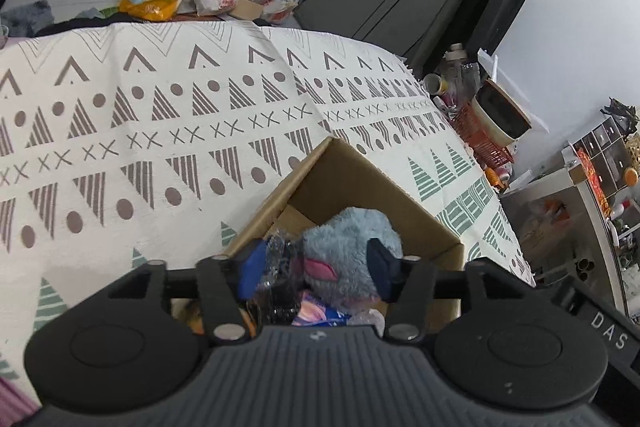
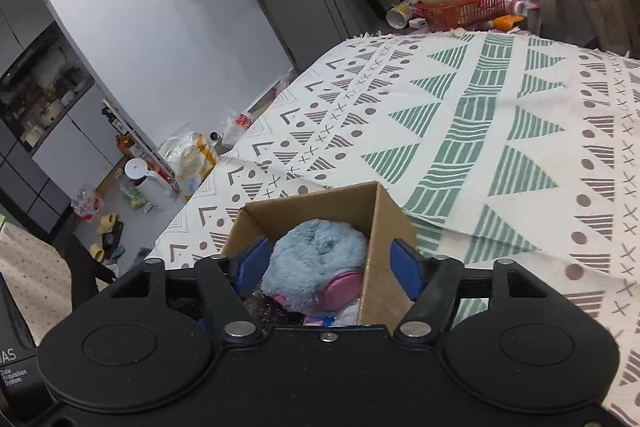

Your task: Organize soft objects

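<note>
Patterned cloth (image 1: 160, 131), cream with brown and green triangles, dots and crosses, covers the worktop, and on it stands one open cardboard box (image 1: 360, 183). One blue plush (image 1: 352, 243) with pink ears lies on top inside the box, over crinkled plastic wrap and other items too hidden to name. Left claw (image 1: 318, 263) is spread wide, its blue pads either side of the plush; whether they touch it cannot be told. Right claw (image 2: 334, 261) is also spread wide, one pad inside the box beside the plush, the other outside the box wall, gripping nothing. Most of the cloth around the box is bare. At its far edge sits an orange basket (image 2: 476, 7) with stacked bowls. Beyond lie grey walls, dark cabinets and a cluttered floor with bags and slippers.
</note>
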`<action>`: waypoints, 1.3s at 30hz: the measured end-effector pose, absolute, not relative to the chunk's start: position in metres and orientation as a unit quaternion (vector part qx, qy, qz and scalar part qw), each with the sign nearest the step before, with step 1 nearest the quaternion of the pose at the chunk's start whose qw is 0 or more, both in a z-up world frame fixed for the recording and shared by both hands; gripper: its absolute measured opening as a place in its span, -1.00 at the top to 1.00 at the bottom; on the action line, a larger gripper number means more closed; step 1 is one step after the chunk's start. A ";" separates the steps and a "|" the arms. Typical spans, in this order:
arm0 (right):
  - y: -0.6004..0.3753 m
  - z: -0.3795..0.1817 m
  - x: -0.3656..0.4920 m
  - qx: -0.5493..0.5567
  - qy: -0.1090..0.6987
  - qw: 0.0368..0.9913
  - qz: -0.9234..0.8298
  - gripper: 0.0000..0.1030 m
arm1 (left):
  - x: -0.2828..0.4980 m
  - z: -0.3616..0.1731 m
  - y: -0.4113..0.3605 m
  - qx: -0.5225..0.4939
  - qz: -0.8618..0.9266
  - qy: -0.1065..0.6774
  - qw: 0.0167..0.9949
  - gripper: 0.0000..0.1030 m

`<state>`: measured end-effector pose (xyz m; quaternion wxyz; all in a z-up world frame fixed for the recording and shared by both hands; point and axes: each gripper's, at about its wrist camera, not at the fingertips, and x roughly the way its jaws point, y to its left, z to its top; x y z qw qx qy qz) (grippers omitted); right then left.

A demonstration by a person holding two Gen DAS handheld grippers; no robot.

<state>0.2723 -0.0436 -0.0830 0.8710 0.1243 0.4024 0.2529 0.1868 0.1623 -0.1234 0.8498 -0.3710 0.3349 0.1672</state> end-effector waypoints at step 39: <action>-0.157 0.017 0.147 0.145 0.376 0.883 0.240 -1.00 | 0.058 0.012 0.086 -0.203 0.145 0.352 0.902 -0.85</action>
